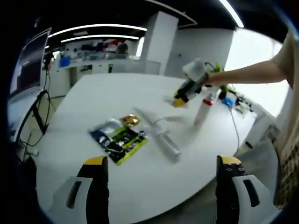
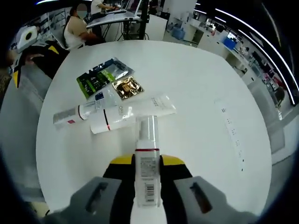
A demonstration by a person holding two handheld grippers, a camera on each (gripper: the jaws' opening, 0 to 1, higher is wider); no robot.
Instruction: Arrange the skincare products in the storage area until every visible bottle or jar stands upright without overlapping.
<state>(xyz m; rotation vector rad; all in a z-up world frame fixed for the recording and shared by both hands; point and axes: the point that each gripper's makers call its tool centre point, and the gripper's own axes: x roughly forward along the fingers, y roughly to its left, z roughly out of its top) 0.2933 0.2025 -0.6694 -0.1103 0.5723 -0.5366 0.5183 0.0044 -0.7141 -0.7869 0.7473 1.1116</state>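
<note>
Tubes (image 1: 161,133) and sachets (image 1: 117,137) on table (image 1: 93,93)

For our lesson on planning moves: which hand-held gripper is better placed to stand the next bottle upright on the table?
Right, probably. The right hand-held gripper is already shut on a white bottle above the white table. The left hand-held gripper is open and holds nothing, hanging back from the products.

Left gripper (image 1: 161,175): black jaws, yellow tips, pale grey slotted housings at 5 and 7 o'clock. Right gripper (image 2: 146,161): same black jaws, yellow tips, grey slotted shells. Person's arm (image 1: 254,73) at 2 o'clock: bare forearm, short sleeve, probably beige.
</note>
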